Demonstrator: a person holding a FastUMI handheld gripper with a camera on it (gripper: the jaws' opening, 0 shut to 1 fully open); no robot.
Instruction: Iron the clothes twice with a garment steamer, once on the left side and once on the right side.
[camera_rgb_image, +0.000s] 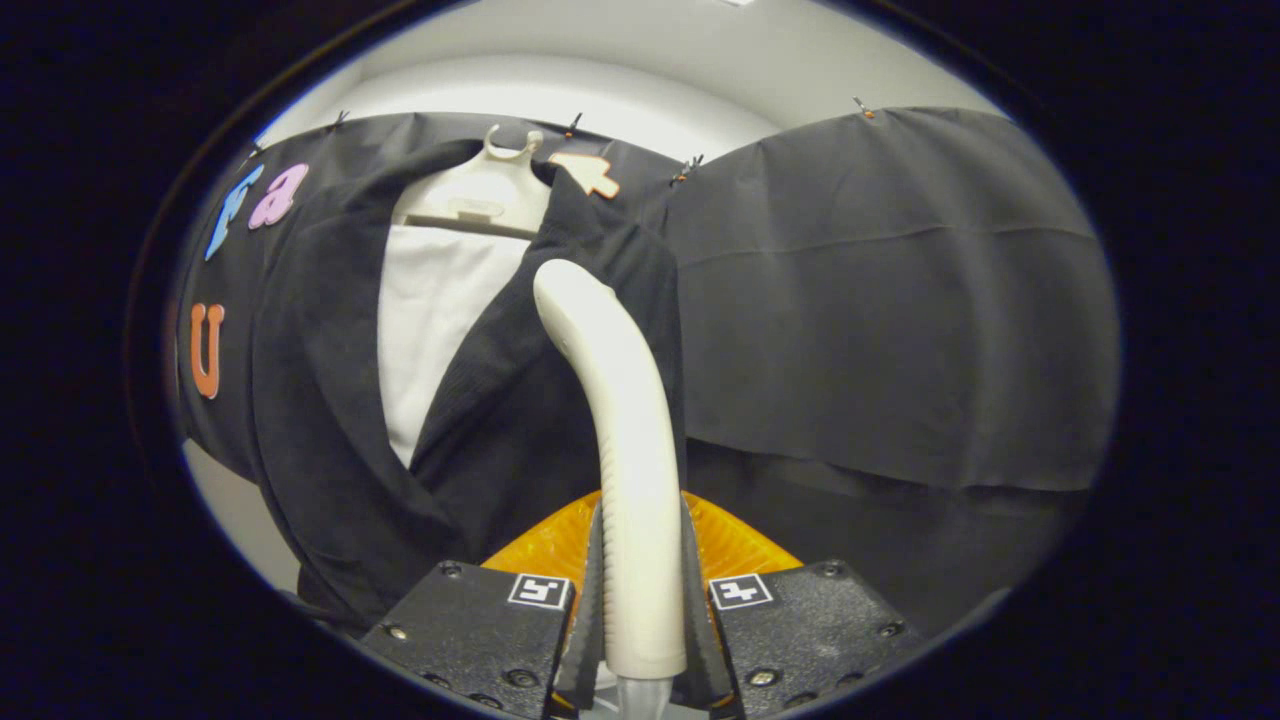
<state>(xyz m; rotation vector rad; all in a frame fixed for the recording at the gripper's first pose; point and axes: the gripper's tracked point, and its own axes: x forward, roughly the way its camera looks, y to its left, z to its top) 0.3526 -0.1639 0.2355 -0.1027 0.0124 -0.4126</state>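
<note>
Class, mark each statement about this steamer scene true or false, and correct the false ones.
1. The gripper is shut on the steamer handle. True.
2. The dark jacket lies flat on a table. False: it hangs on a white hanger.
3. A white garment shows between the jacket's lapels. True.
4. The steamer handle is black. False: it is cream-white.
5. The steamer head points away from the jacket. False: its top curves toward the jacket.
</note>
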